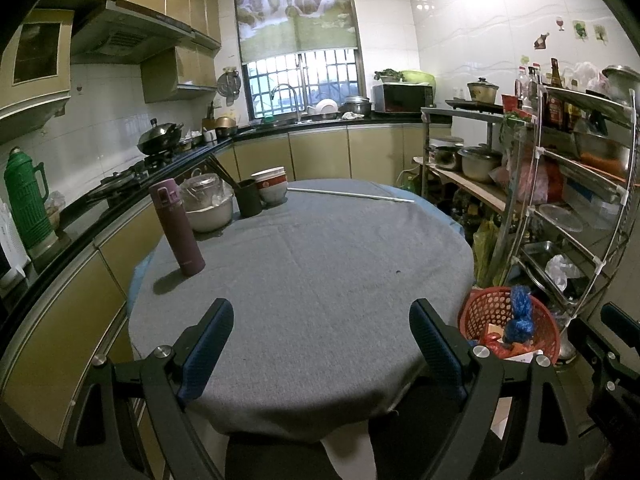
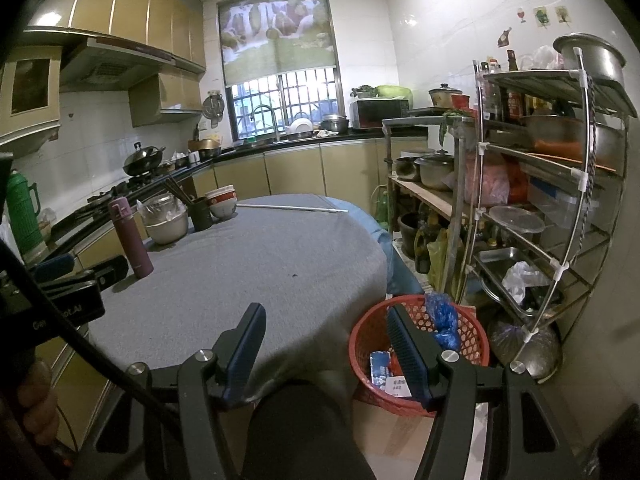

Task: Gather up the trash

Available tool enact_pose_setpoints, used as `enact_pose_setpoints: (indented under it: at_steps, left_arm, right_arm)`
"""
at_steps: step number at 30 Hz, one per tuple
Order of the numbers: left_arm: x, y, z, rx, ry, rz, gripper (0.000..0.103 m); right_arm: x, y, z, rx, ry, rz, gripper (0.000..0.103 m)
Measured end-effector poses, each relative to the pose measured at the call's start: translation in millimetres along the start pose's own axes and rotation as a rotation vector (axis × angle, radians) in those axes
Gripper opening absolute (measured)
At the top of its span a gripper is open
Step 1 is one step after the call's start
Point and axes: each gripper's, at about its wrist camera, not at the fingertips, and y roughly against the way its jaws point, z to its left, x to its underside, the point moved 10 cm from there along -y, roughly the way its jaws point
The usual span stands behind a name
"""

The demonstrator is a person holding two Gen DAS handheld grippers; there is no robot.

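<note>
The red basket (image 2: 420,344) sits on the floor just beside the near right edge of the grey-clothed table (image 1: 320,280), with a blue bag (image 2: 442,320) and what looks like paper packaging inside. The left gripper (image 1: 322,344) hangs over the table's near edge, jaws wide apart and empty. The right gripper (image 2: 326,348) hangs between table and basket, jaws parted, holding nothing.

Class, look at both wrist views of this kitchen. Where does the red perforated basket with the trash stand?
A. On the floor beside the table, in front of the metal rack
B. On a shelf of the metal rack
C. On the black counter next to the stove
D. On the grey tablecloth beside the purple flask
A: the red basket stands on the floor below the table edge, in front of the metal rack, with blue trash inside.
</note>
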Motion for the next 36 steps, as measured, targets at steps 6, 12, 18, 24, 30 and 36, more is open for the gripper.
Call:
enact_pose_setpoints:
  at_steps: [6,12,18,24,30,36]
  left_arm:
    - [0.5,-0.1,-0.5,0.000,-0.002,0.001,0.090]
    - [0.4,-0.4,-0.2,0.002,-0.002,0.002,0.090]
    - [0.6,-1.2,-0.3,0.009,-0.002,0.004,0.090]
    - [0.7,-0.9,-0.6,0.005,-0.003,0.003,0.090]
    - [0.3,-1.1,-0.6,0.007,-0.003,0.004,0.090]
    - [1.1,-1.7,0.4,0.002,-0.003,0.002,0.090]
  right_arm:
    - [1.0,-0.6,-0.9,-0.001,-0.003,0.000,0.067]
    - [6.6,-1.1,-2.4,-0.002,-0.010,0.005,0.067]
    - [8.0,-1.4,-3.0,-0.001,-0.011,0.006,0.067]
    - [7.7,-1.2,-3.2,-0.002,-0.011,0.005,0.067]
    - [7.5,-1.2,-3.3,-0.002,-0.011,0.005,0.067]
    - [7.5,-1.5,-3.6,-0.003,-0.011,0.007,0.067]
